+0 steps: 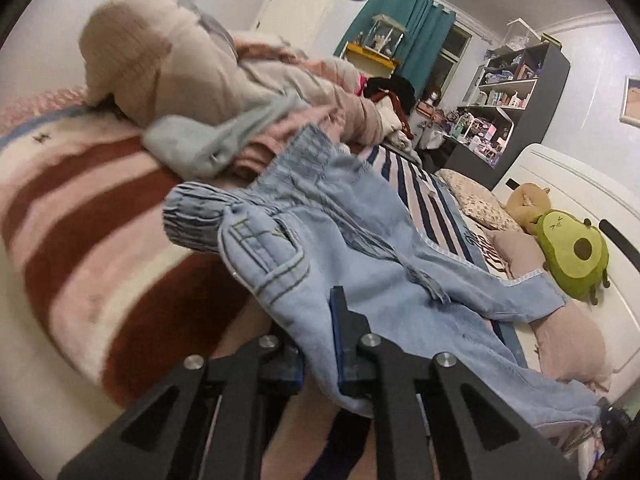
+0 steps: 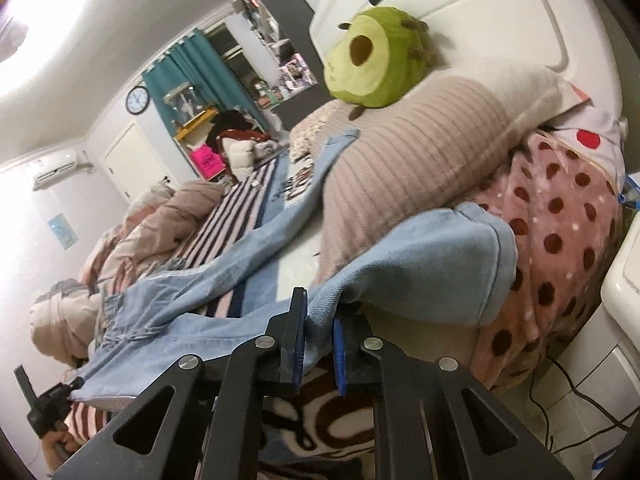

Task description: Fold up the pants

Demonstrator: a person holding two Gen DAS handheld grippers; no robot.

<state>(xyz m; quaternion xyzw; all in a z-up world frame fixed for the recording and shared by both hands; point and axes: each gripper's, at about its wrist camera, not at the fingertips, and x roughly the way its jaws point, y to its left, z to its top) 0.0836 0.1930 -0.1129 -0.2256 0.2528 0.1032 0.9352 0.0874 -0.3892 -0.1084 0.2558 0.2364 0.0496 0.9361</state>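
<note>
Light blue denim pants (image 1: 360,240) lie spread across the bed, with the elastic waistband toward the heap of bedding and the legs running off toward the pillows. My left gripper (image 1: 316,344) is shut on a denim edge near the back pocket; the cloth drapes over its left finger. In the right wrist view my right gripper (image 2: 318,332) is shut on a fold of a pant leg (image 2: 420,264), lifted a little off the bed. The left gripper (image 2: 52,396) shows there at the lower left, holding the far end of the pants.
A heap of beige and pink bedding and clothes (image 1: 180,80) fills the far side. A striped blanket (image 1: 100,240) covers the bed. A ribbed pillow (image 2: 420,140), an avocado plush (image 2: 372,60) and the white headboard (image 2: 500,12) lie at the head end. A polka-dot blanket (image 2: 560,240) hangs at the right.
</note>
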